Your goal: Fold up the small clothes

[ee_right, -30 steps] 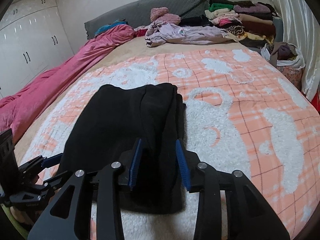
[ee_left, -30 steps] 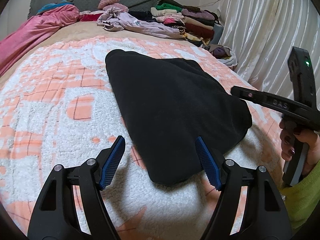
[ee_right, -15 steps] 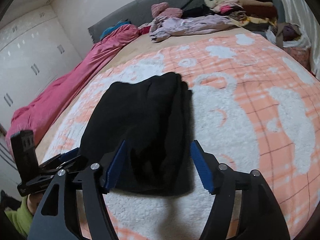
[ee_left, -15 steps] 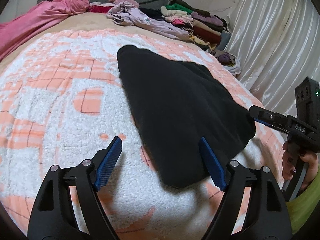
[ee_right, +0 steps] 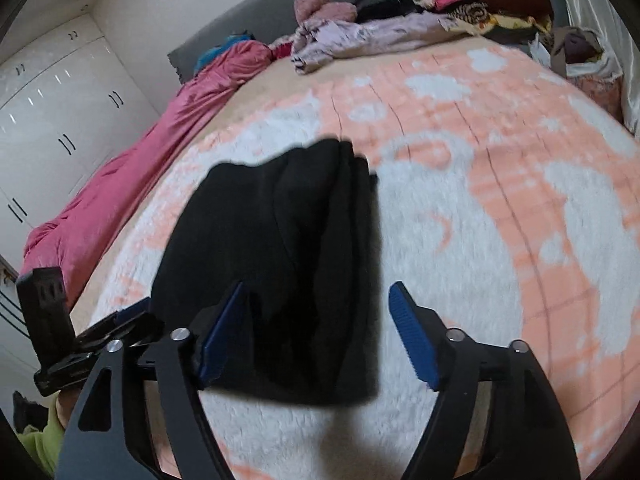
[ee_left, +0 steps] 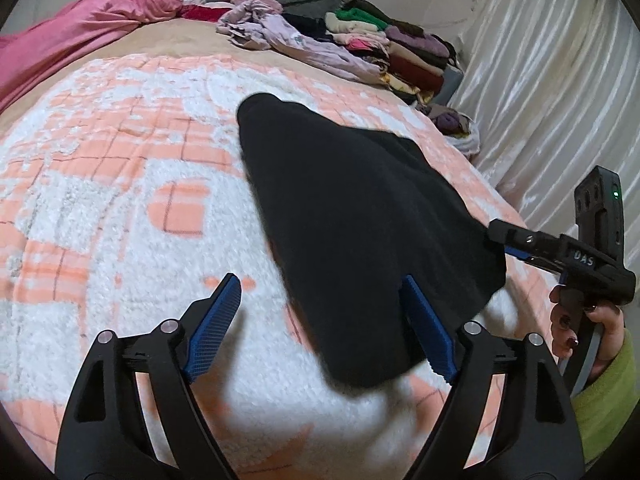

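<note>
A folded black garment [ee_left: 352, 216] lies flat on the orange-and-white fleece blanket [ee_left: 120, 184]; it also shows in the right wrist view [ee_right: 280, 232]. My left gripper [ee_left: 320, 320] is open and empty, hovering over the garment's near corner. My right gripper [ee_right: 316, 328] is open and empty, just above the garment's near edge. The right gripper also shows in the left wrist view [ee_left: 504, 240] at the garment's right corner. The left gripper shows in the right wrist view [ee_right: 132, 316] at the garment's left side.
A pink quilt [ee_right: 132, 168] runs along the bed's left side. A crumpled lilac garment [ee_left: 304, 44] and a stack of folded clothes [ee_left: 404, 52] lie at the bed's far end. White curtains [ee_left: 552, 88] hang to the right, white wardrobes [ee_right: 48, 112] to the left.
My right gripper opened wide and let go of the garment's edge, then drew back a little. My left gripper stayed open and shifted left and back. The garment stays put.
</note>
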### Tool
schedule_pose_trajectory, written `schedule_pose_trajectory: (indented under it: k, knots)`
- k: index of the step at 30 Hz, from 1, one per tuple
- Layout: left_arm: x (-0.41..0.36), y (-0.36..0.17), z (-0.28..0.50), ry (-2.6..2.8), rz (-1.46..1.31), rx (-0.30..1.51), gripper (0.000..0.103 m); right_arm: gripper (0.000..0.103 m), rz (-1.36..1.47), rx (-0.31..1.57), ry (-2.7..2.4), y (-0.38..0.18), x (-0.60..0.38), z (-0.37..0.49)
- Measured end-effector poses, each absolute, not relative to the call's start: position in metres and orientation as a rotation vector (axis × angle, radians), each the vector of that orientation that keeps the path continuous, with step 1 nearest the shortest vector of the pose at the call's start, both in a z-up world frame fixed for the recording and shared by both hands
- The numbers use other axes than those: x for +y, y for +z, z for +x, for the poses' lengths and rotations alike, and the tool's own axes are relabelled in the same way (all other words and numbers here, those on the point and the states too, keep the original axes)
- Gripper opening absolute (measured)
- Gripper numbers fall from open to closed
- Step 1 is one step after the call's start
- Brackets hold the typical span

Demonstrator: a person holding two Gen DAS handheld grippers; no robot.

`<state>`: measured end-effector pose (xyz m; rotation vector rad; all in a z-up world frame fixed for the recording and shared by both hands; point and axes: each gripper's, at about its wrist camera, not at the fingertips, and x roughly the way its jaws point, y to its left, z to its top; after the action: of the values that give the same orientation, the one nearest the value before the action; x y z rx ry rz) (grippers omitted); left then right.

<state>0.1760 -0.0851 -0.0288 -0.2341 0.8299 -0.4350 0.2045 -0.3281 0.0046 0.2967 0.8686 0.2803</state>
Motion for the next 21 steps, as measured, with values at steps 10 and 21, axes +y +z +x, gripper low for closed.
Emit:
schedule_pose_trajectory:
  k: [10, 21]
  knots:
    - [-0.085, -0.034, 0.216, -0.463, -0.353, 0.927, 0.082, 0.084, 0.416, 0.980, 0.377, -0.015, -0.333, 0.267]
    - [-0.105, -0.055, 0.241, -0.531, -0.421, 1.006, 0.077, 0.055, 0.459, 1.016, 0.486, -0.043, -0.324, 0.286]
